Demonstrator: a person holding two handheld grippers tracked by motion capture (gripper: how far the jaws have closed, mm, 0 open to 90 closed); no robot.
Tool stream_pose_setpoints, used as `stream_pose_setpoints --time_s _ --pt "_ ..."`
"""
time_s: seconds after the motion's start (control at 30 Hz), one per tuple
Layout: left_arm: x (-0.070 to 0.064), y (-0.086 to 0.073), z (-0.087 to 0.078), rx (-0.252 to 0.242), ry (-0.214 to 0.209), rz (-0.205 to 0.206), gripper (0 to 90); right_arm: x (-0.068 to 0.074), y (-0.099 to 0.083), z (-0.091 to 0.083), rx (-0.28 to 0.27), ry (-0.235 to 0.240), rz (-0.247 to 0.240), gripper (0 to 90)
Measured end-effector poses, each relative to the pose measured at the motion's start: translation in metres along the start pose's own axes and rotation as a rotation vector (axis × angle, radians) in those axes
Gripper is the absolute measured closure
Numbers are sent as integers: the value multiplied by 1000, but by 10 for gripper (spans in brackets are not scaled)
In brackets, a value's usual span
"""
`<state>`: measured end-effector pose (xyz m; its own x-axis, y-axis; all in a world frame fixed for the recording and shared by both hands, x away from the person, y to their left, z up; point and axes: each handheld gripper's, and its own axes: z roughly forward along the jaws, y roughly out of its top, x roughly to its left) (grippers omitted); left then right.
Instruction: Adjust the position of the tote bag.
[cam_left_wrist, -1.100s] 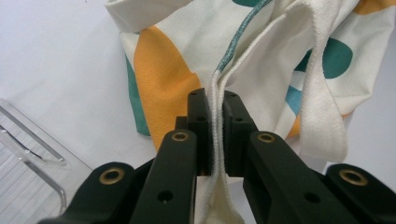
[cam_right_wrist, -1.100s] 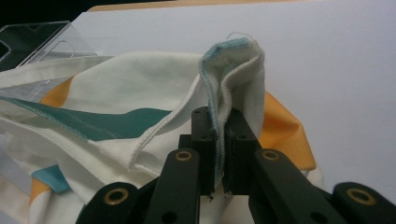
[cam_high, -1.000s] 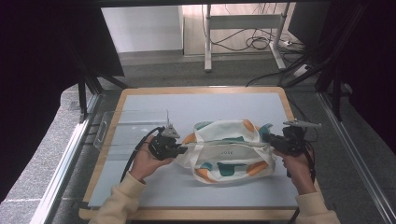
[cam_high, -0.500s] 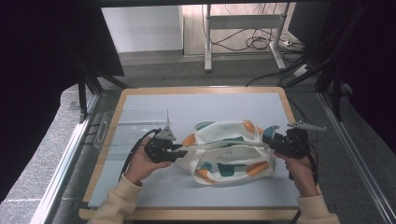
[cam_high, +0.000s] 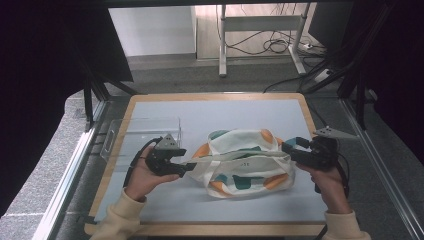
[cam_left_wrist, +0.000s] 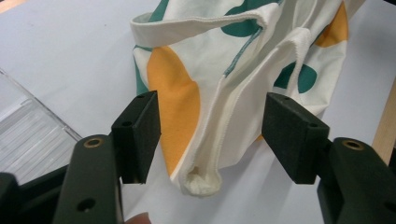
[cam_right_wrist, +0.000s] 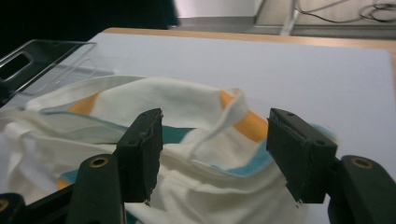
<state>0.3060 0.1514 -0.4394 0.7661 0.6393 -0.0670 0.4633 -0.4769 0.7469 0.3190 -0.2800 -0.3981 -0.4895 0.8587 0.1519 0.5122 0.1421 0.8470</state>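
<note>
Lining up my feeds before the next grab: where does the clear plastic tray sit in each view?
High view: the clear plastic tray lies left of centre, just beyond the left gripper.
Left gripper view: its ribbed corner shows at the left edge, beside the left jaw.
Right gripper view: its handle end sits top left, beyond the bag.
Shared landmark: the patterned cloth bag.
</note>
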Motion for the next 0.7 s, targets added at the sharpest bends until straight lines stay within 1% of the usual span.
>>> stream_pose_setpoints --time_s 0.17,0.27,0.4,0.47,0.5,0.53,0.7 --pt "-1 -1 -1 -1 3 -9 354 16 -3 6 17 76 -50 359" --pt "-1 -2 -4 0 3 -7 349 26 -4 11 28 110 -83 353" --pt "2 -2 -4 6 13 -7 347 36 -4 18 46 141 -116 343" --pt "3 -2 -4 6 11 -6 346 41 -5 21 55 156 -130 341" --pt "3 -2 -4 6 11 -6 346 41 -5 21 55 156 -130 341" --pt "2 -2 -4 4 11 -7 346 45 -6 25 62 166 -146 338" --pt "0 -1 -8 -16 20 12 348 57 -7 32 71 193 -184 336"
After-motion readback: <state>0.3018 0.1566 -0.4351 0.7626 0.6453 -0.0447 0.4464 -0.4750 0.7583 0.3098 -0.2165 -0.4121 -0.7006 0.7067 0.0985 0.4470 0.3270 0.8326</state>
